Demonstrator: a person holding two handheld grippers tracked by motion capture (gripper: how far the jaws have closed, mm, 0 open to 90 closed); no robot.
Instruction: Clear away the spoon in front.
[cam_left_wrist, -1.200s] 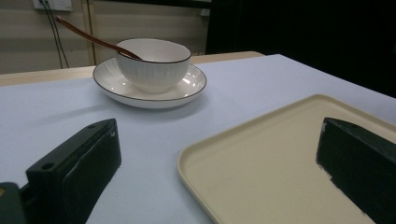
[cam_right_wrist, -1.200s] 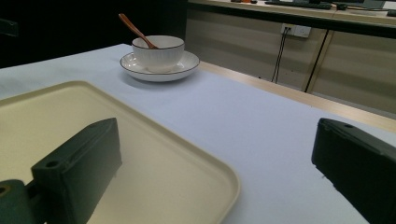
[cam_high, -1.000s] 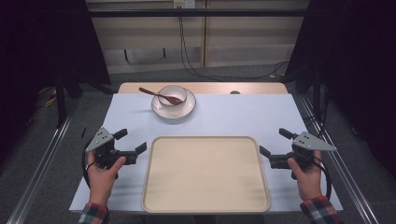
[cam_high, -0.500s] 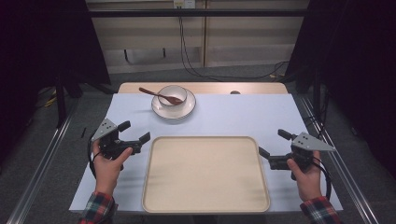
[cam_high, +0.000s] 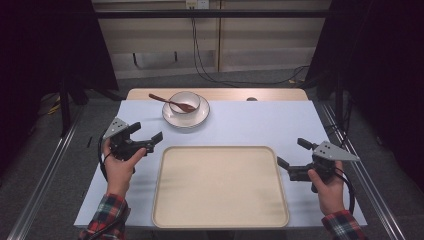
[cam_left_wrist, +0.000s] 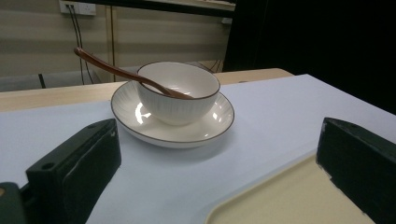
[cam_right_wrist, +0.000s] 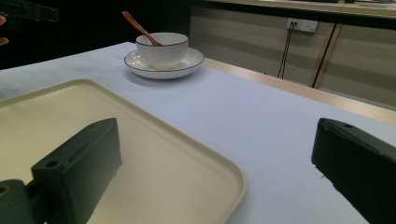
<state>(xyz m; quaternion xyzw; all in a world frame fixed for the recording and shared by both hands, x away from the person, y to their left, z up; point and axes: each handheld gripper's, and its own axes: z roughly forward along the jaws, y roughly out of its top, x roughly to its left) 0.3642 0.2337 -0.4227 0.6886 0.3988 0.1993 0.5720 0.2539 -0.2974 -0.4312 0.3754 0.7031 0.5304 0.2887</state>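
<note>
Left gripper (cam_high: 146, 133) nearer bowl (cam_high: 184, 102) now

tray (cam_high: 220, 187): pale cream, plain
bowl (cam_high: 184, 101): white, thin dark rim line, faint vertical ribbing
saucer (cam_high: 172, 117): white, dark rim line
spoon (cam_high: 170, 102): reddish brown, perhaps wood
tabletop (cam_high: 260, 120): pale lavender-white sheet, tan far edge
sleeves (cam_high: 107, 215): red and dark plaid
jaws: black
</note>
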